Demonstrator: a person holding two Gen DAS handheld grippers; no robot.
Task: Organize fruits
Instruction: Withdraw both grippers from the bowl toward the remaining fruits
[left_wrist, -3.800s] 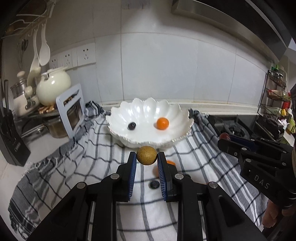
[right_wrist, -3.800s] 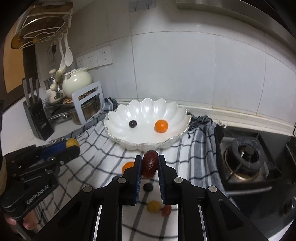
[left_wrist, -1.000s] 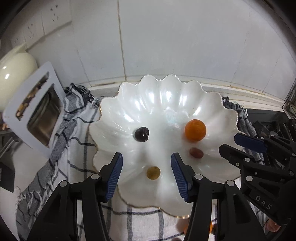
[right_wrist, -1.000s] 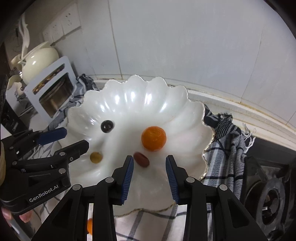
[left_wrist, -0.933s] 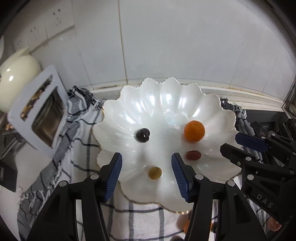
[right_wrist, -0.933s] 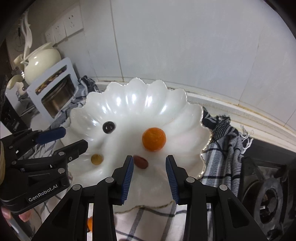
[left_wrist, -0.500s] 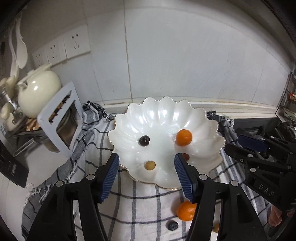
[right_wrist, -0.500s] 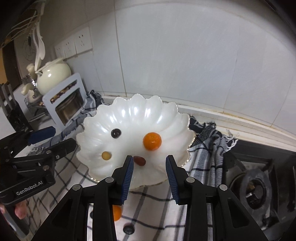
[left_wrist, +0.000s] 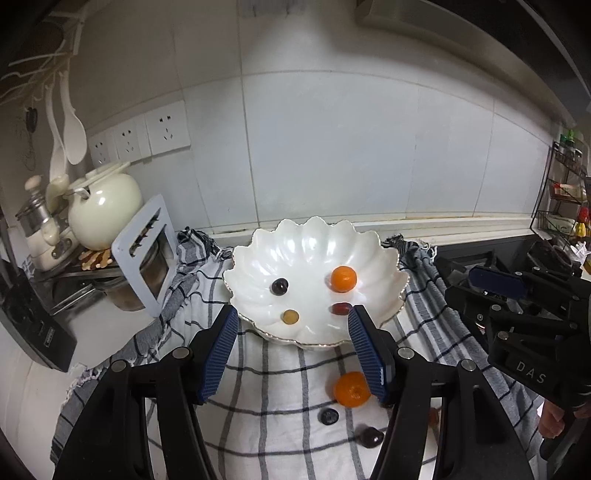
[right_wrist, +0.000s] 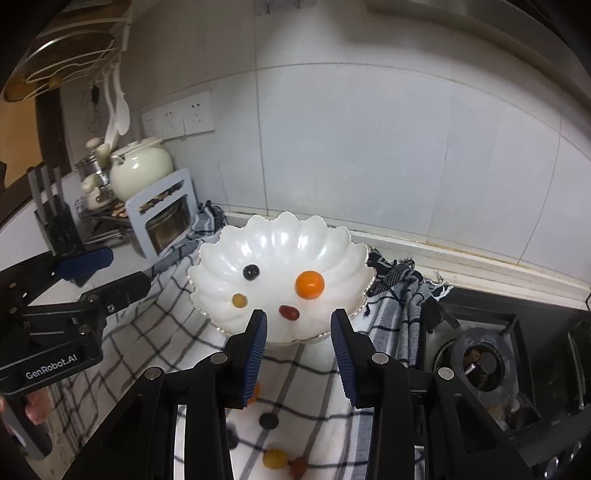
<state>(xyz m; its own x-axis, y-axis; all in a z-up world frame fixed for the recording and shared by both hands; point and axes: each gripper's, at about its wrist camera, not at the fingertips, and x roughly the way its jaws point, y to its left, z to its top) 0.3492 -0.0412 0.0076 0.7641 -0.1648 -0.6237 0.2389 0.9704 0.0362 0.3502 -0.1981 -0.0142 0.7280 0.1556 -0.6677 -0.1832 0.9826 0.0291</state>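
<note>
White scalloped ceramic bowl (left_wrist: 373, 254) sits on a grey-and-white checked cloth (left_wrist: 280, 413) spread over the worktop, close to the tiled wall. Four fruits lie in it, each apart from the others: an orange mandarin (left_wrist: 343, 278) right of centre, a dark round berry (left_wrist: 279, 286) left of centre, a small yellow-brown round fruit (left_wrist: 290, 316) near the front left, a dark red oval fruit (left_wrist: 340, 308) near the front, just below the mandarin.

On the cloth in front of the bowl: a second orange mandarin (left_wrist: 351, 388), a flat dark blue-black berry (left_wrist: 329, 416), a dark maroon fruit (left_wrist: 371, 437). Right wrist view adds a small yellow fruit (right_wrist: 274, 458) touching a reddish one (right_wrist: 298, 466) at the near edge.

Left hand-held gripper (left_wrist: 292, 347): blue-padded jaws spread wide, nothing between them, held short of the bowl's front rim. Right hand-held gripper (right_wrist: 298, 347): jaws likewise apart and empty, framing the bowl's near rim.

Cream teapot (left_wrist: 105, 208) and pale blue rack (left_wrist: 146, 251) stand left of the bowl; gas burner (right_wrist: 484, 363) to its right.
</note>
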